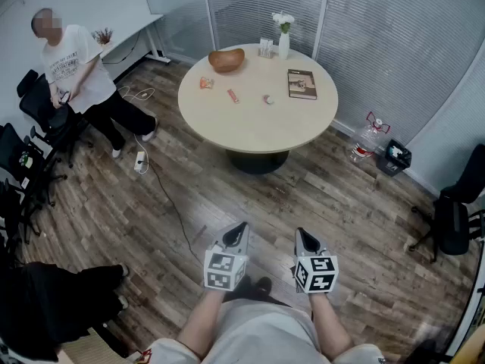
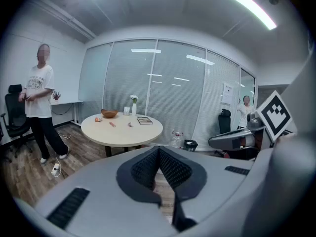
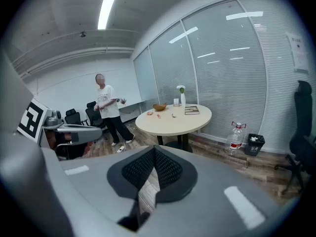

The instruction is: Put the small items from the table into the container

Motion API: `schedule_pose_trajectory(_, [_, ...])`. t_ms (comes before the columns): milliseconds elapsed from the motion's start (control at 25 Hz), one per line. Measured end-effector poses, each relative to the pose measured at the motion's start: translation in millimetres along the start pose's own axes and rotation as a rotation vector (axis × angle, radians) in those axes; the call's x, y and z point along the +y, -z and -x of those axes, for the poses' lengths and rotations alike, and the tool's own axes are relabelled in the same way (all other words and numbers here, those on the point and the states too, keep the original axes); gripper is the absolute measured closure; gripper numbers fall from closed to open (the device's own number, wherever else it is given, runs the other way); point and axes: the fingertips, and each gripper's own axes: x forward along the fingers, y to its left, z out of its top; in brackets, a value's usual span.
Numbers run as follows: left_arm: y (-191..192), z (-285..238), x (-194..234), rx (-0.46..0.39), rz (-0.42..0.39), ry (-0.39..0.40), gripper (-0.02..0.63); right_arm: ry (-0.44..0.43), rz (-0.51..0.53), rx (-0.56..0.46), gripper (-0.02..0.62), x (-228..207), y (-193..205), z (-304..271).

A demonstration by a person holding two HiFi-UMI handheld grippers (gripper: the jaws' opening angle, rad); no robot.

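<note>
Small items on round surface (image 1: pixel 258 123), well apart from both tools, ahead of them: orange packet (image 1: pixel 206 83), red stick (image 1: pixel 233 95), small pale piece (image 1: pixel 267 99). Red stick flat, long axis diagonal, far end leaning left. Wooden bowl (image 1: pixel 226 59) just beyond, near far edge. Left tool (image 1: pixel 241 226) and right tool (image 1: pixel 301 233) over floor, jaws pressed together, nothing between.

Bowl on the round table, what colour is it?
The bowl is reddish brown; the head view shows it best.

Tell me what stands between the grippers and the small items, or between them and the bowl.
Nothing visible. Only open floor lies between the left gripper, the right gripper and the table. The items lie on bare tabletop near the bowl.
</note>
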Motion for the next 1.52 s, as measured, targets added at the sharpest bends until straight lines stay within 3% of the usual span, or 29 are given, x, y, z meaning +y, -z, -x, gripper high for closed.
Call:
schedule_pose_trajectory(840, [-14, -41, 15, 0.006, 0.043, -0.020, 0.601, -0.051, -0.007, -0.003, 0.594, -4, -11, -28])
schedule_pose_trajectory(1120, [-40, -110, 69, 0.011, 0.063, -0.026, 0.601, -0.063, 0.002, 0.016, 0.594, -18, -51, -111])
schedule_pose_trajectory(1520, [-117, -218, 179, 0.017, 0.070, -0.007, 0.601, -0.053, 0.042, 0.018, 0.594, -24, -156, -261])
